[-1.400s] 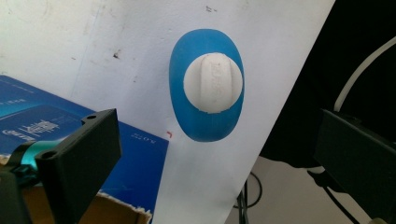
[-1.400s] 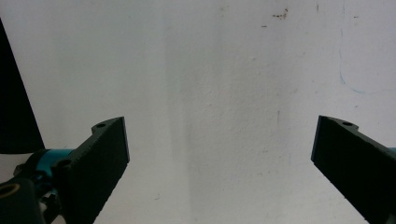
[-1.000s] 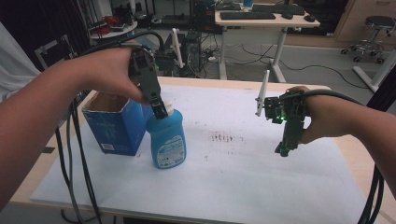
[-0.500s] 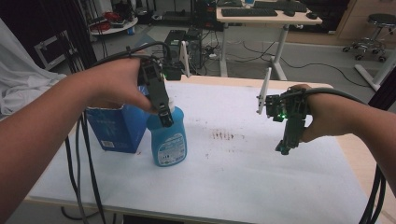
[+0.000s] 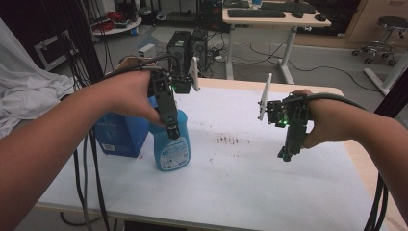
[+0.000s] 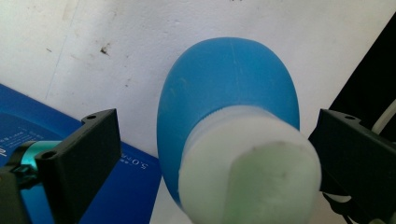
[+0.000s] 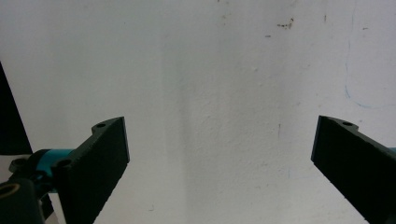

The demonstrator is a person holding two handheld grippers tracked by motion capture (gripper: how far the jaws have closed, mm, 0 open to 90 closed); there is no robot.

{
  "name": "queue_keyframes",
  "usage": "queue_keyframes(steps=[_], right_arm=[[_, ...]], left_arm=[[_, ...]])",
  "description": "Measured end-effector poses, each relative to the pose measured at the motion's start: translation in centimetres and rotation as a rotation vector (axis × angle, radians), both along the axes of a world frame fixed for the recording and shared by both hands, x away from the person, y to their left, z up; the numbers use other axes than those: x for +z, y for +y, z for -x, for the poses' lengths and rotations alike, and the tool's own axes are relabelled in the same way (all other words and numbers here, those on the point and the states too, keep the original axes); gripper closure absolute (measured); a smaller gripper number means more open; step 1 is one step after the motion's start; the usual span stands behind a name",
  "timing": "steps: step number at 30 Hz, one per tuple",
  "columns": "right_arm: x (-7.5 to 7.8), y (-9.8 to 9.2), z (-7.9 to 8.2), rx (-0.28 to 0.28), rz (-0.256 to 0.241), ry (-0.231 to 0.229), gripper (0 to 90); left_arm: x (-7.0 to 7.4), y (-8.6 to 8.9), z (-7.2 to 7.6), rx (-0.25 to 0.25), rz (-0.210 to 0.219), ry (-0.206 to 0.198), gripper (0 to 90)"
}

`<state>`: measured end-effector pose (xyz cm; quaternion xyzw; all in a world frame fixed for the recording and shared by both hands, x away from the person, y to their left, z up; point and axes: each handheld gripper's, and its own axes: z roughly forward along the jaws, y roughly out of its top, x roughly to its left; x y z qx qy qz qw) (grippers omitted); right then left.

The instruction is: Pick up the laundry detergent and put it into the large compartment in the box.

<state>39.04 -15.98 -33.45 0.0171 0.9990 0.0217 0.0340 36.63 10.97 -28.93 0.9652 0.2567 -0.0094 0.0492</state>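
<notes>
A blue plastic bottle with a white neck stands upright on the white table, left of centre. My left gripper points down over its top. In the left gripper view the bottle rises between the two black jaws of the left gripper, which stand wide on either side of the white neck. Gripper open. My right gripper hangs above the table's right half, pointing down. In its own view the right gripper is open over bare white tabletop with nothing between the jaws.
A dark blue carton stands just left of the bottle, also seen as the carton under the left jaw. Small dark stains mark the table's middle. Desks, cables and an office chair stand beyond the far edge.
My left gripper has shifted slightly right and lower around the bottle's top. The right gripper has stayed in place.
</notes>
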Motion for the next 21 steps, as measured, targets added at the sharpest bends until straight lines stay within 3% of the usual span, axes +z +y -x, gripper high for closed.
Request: queue_keyframes(steps=[9, 16, 21], right_arm=[[0.24, -0.34, -0.12, -0.012, -0.014, -0.005, 3.2], [0.24, -0.54, -0.24, -0.020, -0.014, -0.006, 3.2], [0.24, -0.49, -0.27, -0.022, -0.016, -0.005, 3.2]], left_arm=[[-1.09, -0.32, -0.30, 0.007, -0.010, -0.005, 1.8], [-1.03, -0.44, -0.21, 0.005, -0.010, -0.033, 1.8], [-0.95, -0.60, 0.04, -0.011, -0.022, -0.021, 8.0]])
